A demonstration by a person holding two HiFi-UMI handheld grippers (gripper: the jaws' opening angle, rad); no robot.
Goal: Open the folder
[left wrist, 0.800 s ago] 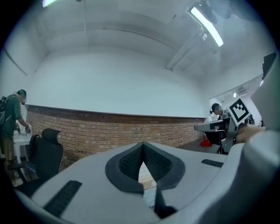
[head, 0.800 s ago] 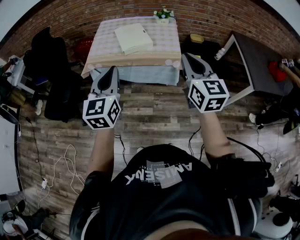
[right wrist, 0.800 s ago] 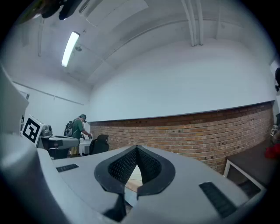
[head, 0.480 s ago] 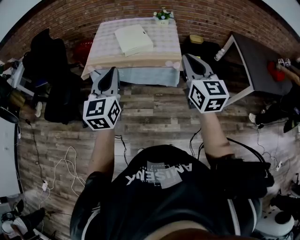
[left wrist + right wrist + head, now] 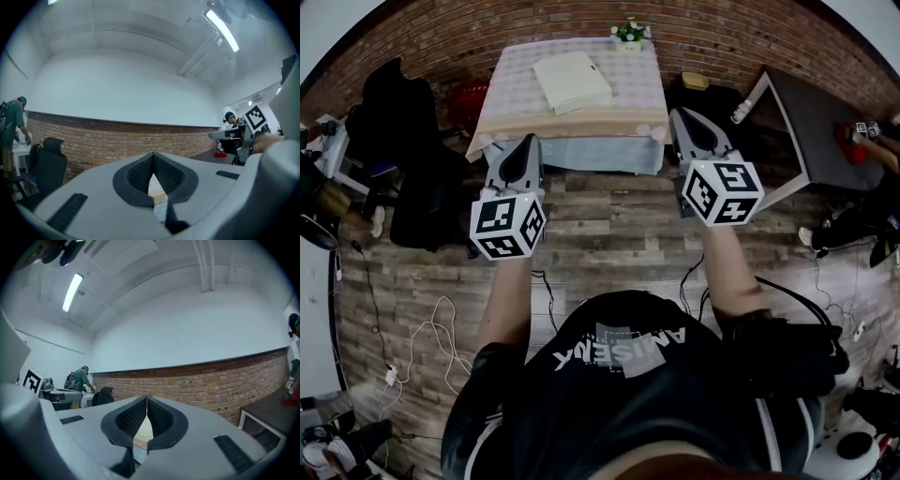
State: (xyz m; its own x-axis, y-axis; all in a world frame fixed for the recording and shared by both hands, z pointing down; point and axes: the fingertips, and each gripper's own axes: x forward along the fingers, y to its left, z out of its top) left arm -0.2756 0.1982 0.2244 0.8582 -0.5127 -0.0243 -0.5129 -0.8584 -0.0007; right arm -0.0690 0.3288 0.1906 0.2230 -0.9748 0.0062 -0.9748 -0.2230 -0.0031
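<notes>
A cream-white folder lies closed on a small table with a checked cloth, far ahead in the head view. My left gripper is held level in front of the table's near left corner, shut and empty. My right gripper is level by the near right corner, also shut with nothing in it. Both stay short of the table, well apart from the folder. In the left gripper view the tips meet, and in the right gripper view the tips meet, with a sliver of table showing between the pads.
A small flower pot stands at the table's far edge. A black chair is to the left, a dark desk to the right. Cables trail on the wooden floor. A brick wall runs behind. A person stands at the far left.
Both grippers and the table have shifted slightly right and down in the head view; the scene is otherwise the same, jaws still shut.
</notes>
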